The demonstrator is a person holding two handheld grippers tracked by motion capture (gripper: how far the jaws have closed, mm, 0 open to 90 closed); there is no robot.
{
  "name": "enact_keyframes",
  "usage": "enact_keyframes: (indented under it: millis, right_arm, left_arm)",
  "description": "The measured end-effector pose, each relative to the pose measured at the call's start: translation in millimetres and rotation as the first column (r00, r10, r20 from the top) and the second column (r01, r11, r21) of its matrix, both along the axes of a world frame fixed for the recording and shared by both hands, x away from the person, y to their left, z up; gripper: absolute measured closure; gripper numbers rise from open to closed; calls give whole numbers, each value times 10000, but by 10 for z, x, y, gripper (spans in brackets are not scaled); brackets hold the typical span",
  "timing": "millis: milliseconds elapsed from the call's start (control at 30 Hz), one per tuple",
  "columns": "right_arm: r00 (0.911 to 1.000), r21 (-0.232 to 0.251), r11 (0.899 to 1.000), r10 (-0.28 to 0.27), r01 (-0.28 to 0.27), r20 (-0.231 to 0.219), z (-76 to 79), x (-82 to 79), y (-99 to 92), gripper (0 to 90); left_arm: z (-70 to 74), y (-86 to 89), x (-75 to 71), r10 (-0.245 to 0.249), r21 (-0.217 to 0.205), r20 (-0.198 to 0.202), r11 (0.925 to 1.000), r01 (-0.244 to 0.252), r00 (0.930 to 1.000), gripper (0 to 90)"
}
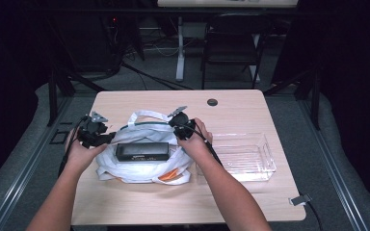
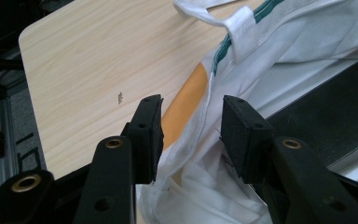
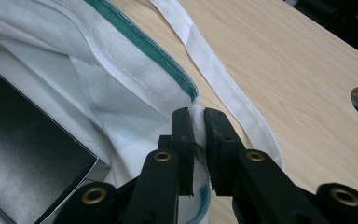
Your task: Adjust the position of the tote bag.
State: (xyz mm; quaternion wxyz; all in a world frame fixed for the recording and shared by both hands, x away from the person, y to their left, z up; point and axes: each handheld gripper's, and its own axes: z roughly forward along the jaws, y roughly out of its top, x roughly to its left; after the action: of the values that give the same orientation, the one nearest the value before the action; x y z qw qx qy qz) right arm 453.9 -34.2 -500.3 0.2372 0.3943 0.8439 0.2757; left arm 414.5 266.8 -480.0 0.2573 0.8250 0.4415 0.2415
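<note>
A white cloth bag [image 1: 139, 169] with a green-trimmed rim and white strap handles lies open on the wooden table [image 1: 250, 110]. A long black box [image 1: 142, 151] rests in its mouth. My left gripper [image 1: 107, 138] is at the bag's left edge. In the left gripper view its jaws [image 2: 191, 116] stand apart with the bag's fabric [image 2: 261, 70] loose between them, an orange patch [image 2: 186, 100] beside it. My right gripper [image 1: 177, 129] is at the bag's right rim. In the right gripper view it [image 3: 199, 122] is shut on a fold of the green-edged rim [image 3: 144, 51].
A clear plastic tray [image 1: 266, 147] stands on the table right of the bag, close to my right forearm. A round cable hole [image 1: 212, 102] sits near the far edge. A dark chair [image 1: 231, 43] and a table leg stand beyond the table.
</note>
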Motion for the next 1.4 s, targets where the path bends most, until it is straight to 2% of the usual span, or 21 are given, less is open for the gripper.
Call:
enact_keyframes:
  millis: [267, 300, 533, 833, 1267, 1400]
  right_arm:
    - [10000, -89, 10000, 39, -39, -40, 1, 1, -4, 826]
    - [10000, 16, 10000, -7, 7, 21, -9, 0, 0, 826]
    - [10000, -108, 9999, 43, -43, -4, -6, -1, 2, 826]
    - [10000, -145, 9999, 93, -93, 0, -12, 2, 5, 827]
    - [9999, -94, 9999, 63, -62, 92, -36, 10, 15, 827]
    - [9999, -228, 9997, 111, -110, 49, -29, 9, 18, 827]
  left_arm:
    - [-83, 16, 29, 61, 122, -211, 9999, -59, 9998, 754]
    - [-102, 16, 40, 88, 222, -242, 9997, -83, 9997, 772]
    - [-167, 30, 92, 266, 133, -206, 9996, -263, 9994, 846]
    - [-211, 37, 162, 552, 83, -210, 9984, -551, 9983, 875]
    - [-271, 44, 277, 925, 26, -553, 9957, -924, 9942, 882]
    - [-296, 48, 306, 1024, 8, -640, 9947, -1026, 9927, 883]
